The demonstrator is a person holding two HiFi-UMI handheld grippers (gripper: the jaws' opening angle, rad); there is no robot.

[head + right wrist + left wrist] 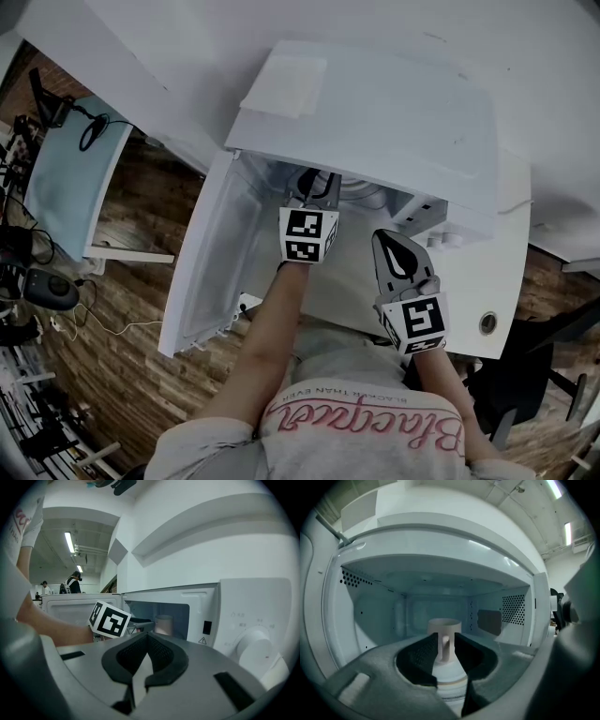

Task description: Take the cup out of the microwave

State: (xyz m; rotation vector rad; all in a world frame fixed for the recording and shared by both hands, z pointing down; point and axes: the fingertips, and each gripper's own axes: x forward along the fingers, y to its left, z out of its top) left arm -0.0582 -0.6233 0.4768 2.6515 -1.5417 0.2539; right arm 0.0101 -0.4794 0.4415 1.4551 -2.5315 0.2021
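A pale cup stands on the glass turntable inside the open white microwave, its handle turned toward me. My left gripper reaches into the cavity, open, its two dark pads either side of the handle and just short of the cup. In the head view the left gripper sits under the microwave's top edge, which hides the cup. The right gripper hangs outside in front of the control panel, shut and empty. From the right gripper view the cup shows through the opening.
The microwave door swings wide to the left. The control panel with a round knob is on the right. The microwave stands on a white table. Other people stand far off at the room's back.
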